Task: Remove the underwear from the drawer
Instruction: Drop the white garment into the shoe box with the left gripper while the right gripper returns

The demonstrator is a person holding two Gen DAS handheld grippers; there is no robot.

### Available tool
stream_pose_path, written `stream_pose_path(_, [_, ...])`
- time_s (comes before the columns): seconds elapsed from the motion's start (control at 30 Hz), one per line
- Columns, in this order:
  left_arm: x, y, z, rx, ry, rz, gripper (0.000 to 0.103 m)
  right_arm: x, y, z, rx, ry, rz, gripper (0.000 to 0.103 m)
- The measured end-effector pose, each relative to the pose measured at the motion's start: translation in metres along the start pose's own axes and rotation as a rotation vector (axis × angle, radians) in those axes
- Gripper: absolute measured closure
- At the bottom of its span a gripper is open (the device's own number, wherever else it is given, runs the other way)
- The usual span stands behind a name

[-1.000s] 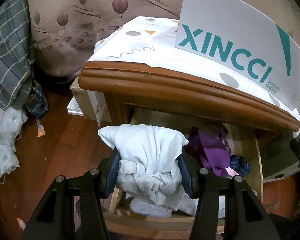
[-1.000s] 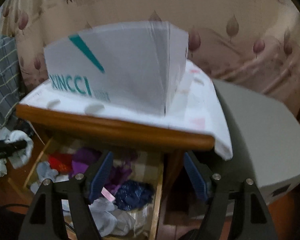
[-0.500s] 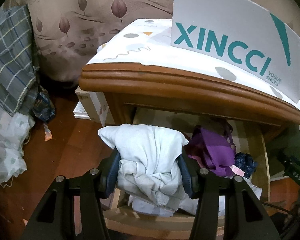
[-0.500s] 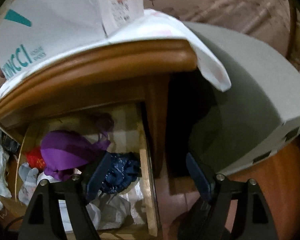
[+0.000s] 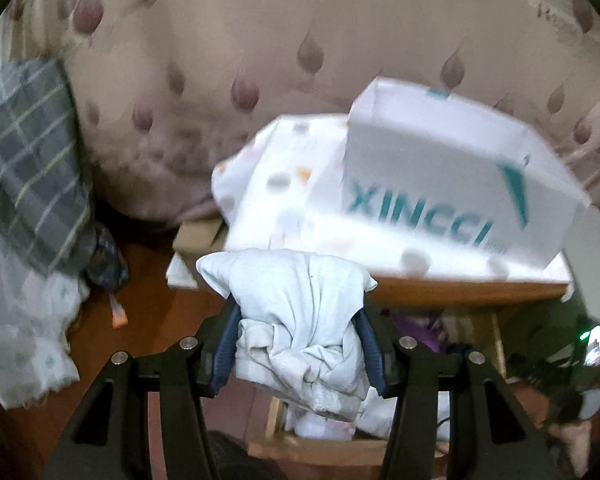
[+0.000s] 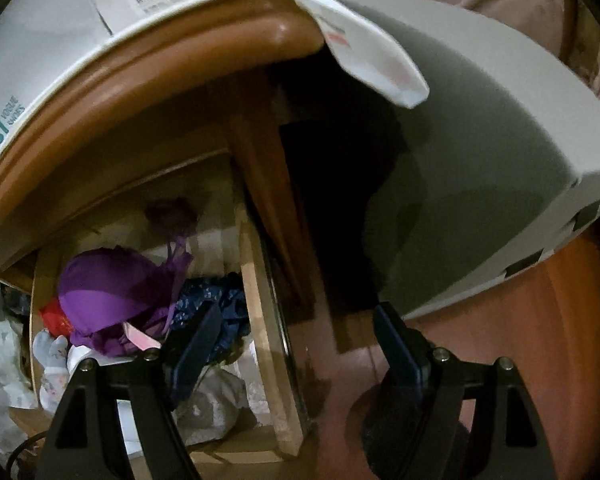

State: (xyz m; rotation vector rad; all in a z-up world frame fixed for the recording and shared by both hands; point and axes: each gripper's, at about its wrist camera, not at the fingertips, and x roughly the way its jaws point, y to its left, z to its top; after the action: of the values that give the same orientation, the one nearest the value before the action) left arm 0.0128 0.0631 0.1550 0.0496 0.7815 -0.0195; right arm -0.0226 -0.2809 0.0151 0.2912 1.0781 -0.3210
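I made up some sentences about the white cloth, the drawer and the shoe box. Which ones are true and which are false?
1. The left tool is squeezing a white cloth. True.
2. The right tool is holding the purple garment. False: its jaws stand wide open, with nothing between them.
3. The drawer is empty. False: purple, dark blue, red and white clothes lie in it.
4. A white shoe box with teal letters stands on the nightstand. True.
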Motion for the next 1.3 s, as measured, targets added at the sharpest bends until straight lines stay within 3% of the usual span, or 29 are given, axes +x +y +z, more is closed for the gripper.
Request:
stream_pose_path(0.17, [-0.032, -0.022, 0.068, 0.093, -0.110, -0.070, 0.054, 0.003, 0.003, -0.002, -0.022, 0.017, -0.003, 0.022])
stream_pose_path(0.23, [-0.036, -0.033, 0.096, 0.136, -0.140, -0.136, 0.053, 0.004, 0.006, -0.002, -0.036, 0.014, -0.013, 0.022])
stream_pose_path(0.33, [-0.022, -0.049, 0.132, 0.168, -0.148, -0.162, 0.052, 0.003, 0.008, -0.001, -0.050, 0.012, -0.020, 0.022])
stream_pose_path(0.5, [0.024, -0.076, 0.162, 0.224, -0.070, -0.220, 0.052, 0.005, 0.008, 0.001, -0.047, 0.020, -0.024, 0.022])
stream_pose_path(0.57, [0.041, -0.082, 0.168, 0.203, -0.049, -0.197, 0.052, 0.006, 0.009, 0.001, -0.045, 0.023, -0.016, 0.022])
stream_pose_path(0.63, [0.060, -0.087, 0.175, 0.214, -0.017, -0.245, 0.052, 0.008, 0.009, 0.002, -0.049, 0.027, -0.023, 0.022])
stream_pose_path(0.73, [0.083, -0.093, 0.178, 0.222, 0.016, -0.237, 0.052, 0.009, 0.008, 0.003, -0.042, 0.030, -0.014, 0.022])
stream_pose_path(1.0, [0.129, -0.101, 0.165, 0.264, 0.098, -0.223, 0.052, 0.013, 0.008, 0.003, -0.044, 0.058, 0.003, 0.022])
stream_pose_path(1.17, [0.141, -0.095, 0.146, 0.235, 0.141, -0.204, 0.052, 0.012, 0.011, 0.003, -0.052, 0.058, 0.015, 0.022])
stream_pose_path(1.3, [0.132, -0.094, 0.137, 0.239, 0.128, -0.179, 0.052, 0.011, 0.011, 0.002, -0.059, 0.056, 0.013, 0.022])
